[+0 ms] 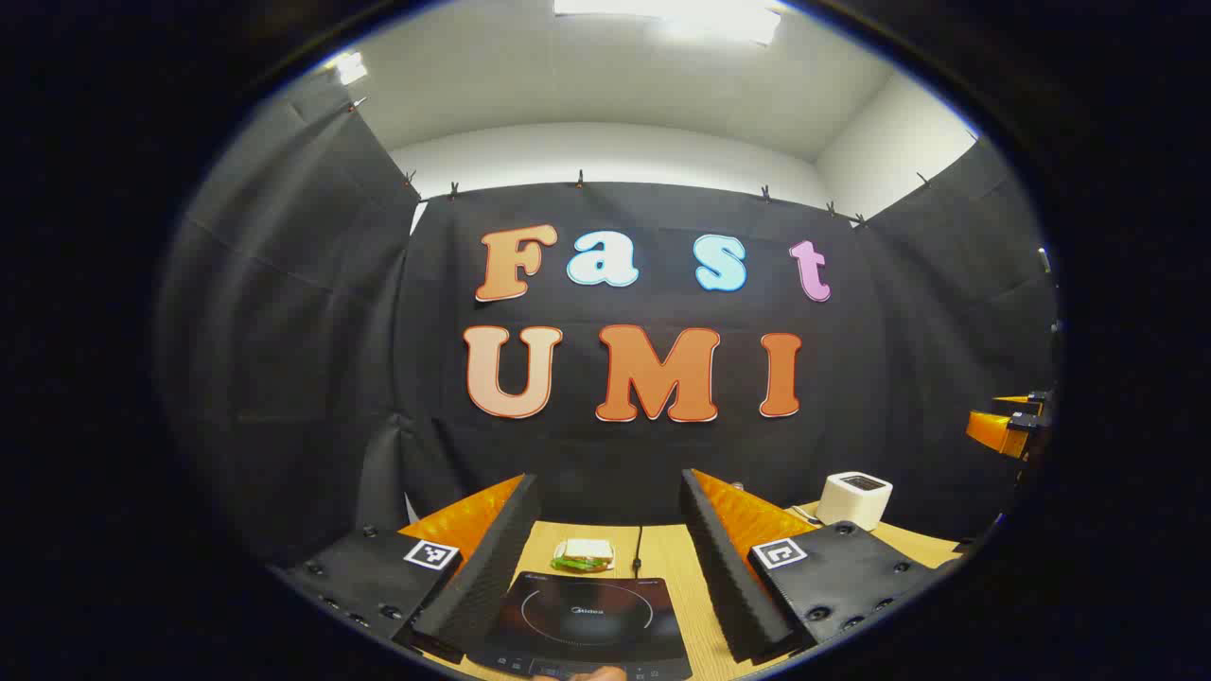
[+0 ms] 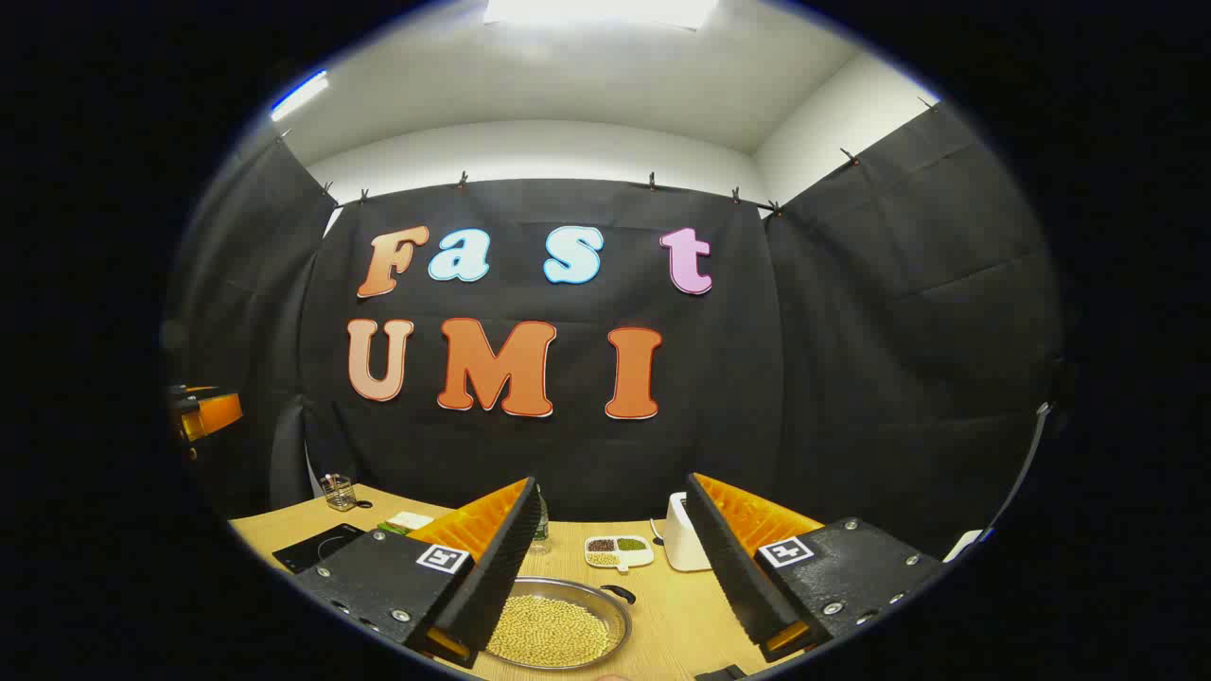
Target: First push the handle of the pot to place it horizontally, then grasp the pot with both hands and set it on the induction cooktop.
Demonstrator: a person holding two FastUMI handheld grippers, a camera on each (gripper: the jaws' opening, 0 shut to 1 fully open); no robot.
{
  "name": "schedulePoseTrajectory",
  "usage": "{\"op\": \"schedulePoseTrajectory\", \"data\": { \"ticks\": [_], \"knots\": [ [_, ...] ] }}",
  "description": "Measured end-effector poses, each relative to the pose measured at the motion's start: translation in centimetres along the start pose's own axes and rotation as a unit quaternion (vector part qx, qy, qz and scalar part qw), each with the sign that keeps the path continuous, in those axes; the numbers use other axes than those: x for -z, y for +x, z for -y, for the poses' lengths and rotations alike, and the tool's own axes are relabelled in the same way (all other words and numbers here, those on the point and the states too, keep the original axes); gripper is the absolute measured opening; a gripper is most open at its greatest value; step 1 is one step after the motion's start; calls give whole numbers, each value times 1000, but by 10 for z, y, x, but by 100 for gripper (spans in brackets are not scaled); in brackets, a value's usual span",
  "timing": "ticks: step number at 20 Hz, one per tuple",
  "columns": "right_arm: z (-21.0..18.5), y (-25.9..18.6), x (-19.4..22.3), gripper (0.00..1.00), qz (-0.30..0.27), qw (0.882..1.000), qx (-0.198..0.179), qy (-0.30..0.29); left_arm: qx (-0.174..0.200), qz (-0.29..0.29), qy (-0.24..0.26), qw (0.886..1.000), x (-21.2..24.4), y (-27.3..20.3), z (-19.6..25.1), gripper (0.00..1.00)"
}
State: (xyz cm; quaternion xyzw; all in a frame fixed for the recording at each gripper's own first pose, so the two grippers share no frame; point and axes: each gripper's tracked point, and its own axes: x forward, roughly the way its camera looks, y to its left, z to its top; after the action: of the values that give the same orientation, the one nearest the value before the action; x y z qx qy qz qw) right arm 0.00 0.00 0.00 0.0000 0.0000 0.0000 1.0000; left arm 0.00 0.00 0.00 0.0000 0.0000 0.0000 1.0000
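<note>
Cooktop (image 1: 591,619) with unreadable logo, pot (image 2: 558,624) of beans, both jaws parted

My left gripper view: induction cooktop (image 1: 591,619) lies on the bench (image 1: 683,567), sandwich (image 1: 584,555) just behind it, toaster (image 1: 853,499) behind and well right of it. My right gripper view: pot (image 2: 558,624) of beans lies well right of the cooktop, toaster behind the pot.
</note>
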Motion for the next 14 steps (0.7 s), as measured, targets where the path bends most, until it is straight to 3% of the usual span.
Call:
{"op": "schedulePoseTrajectory", "data": {
  "ticks": [2, 14],
  "knots": [
    [0, 0, 0, 95, 2, 1000, 1, -2, 6, 2, -2, 1000, -1, -3, 3, 97],
    [-3, 4, 3, 96, -4, 1000, -1, 1, -7, 1, 2, 1000, 2, 0, -5, 97]
  ]
}}
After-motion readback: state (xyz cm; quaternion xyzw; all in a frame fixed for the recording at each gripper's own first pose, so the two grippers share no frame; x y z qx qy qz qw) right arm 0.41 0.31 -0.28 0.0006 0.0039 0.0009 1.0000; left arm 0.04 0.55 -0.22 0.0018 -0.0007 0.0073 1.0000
